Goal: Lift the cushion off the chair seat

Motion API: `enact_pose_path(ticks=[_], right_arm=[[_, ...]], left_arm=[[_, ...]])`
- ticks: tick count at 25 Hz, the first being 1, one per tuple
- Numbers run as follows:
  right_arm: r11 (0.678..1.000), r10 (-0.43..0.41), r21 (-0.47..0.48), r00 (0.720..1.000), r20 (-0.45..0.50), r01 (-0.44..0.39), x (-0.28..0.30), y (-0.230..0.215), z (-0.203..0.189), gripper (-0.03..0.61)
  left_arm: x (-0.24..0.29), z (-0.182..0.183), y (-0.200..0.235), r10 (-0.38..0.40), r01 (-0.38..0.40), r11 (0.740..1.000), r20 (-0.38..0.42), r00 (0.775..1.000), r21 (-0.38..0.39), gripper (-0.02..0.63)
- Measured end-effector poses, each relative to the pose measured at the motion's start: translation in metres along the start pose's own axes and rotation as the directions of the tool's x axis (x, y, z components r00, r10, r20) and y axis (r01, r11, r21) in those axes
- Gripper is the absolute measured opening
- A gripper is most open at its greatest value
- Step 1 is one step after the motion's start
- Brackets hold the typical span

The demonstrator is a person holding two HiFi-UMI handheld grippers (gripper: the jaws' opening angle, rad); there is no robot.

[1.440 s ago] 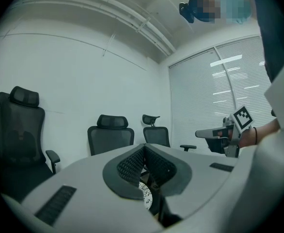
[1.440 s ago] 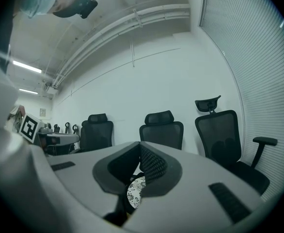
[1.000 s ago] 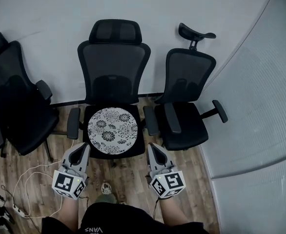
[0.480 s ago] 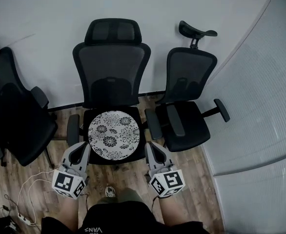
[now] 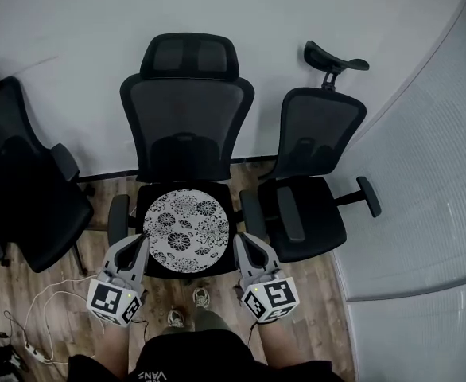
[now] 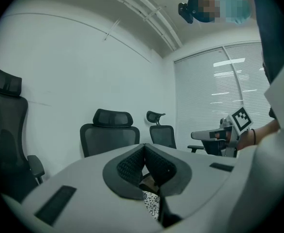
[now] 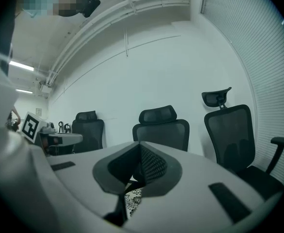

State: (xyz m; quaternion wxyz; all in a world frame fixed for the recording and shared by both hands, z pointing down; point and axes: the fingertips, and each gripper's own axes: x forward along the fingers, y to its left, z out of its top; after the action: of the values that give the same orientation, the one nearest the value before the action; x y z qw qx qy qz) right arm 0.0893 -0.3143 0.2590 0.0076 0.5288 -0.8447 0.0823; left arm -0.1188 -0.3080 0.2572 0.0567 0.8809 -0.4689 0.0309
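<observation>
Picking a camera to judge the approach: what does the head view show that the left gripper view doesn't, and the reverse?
Head view only: the whole round cushion lying on the seat, the wooden floor, and the left gripper seen from outside. Left gripper view only: its own jaws close up, shut with nothing between them, plus the ceiling. Both: the middle chair, the right gripper, and at least a sliver of the cushion.

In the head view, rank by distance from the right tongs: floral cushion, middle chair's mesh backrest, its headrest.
1. Round black-and-white floral cushion, just left of the right tongs.
2. Black mesh backrest, behind the cushion.
3. Black headrest, above the backrest, farthest.
</observation>
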Motion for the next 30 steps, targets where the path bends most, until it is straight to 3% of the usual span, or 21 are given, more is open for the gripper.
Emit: enact_pose_path(ticks=[16,30], right_arm=[[0.996,0.093,-0.012,0.996,-0.007,-0.093,0.059,-0.058,0.008,0.015],[0.998,0.063,0.01,0.998,-0.016,-0.063,0.096,-0.062,0.009,0.015]], left_arm=[[0.068,0.004,0.012,0.1,-0.1,0.995,0.002,0.995,0.003,0.011],[0.095,0.0,0.043,0.072,-0.072,0.997,-0.032,0.997,-0.023,0.011]])
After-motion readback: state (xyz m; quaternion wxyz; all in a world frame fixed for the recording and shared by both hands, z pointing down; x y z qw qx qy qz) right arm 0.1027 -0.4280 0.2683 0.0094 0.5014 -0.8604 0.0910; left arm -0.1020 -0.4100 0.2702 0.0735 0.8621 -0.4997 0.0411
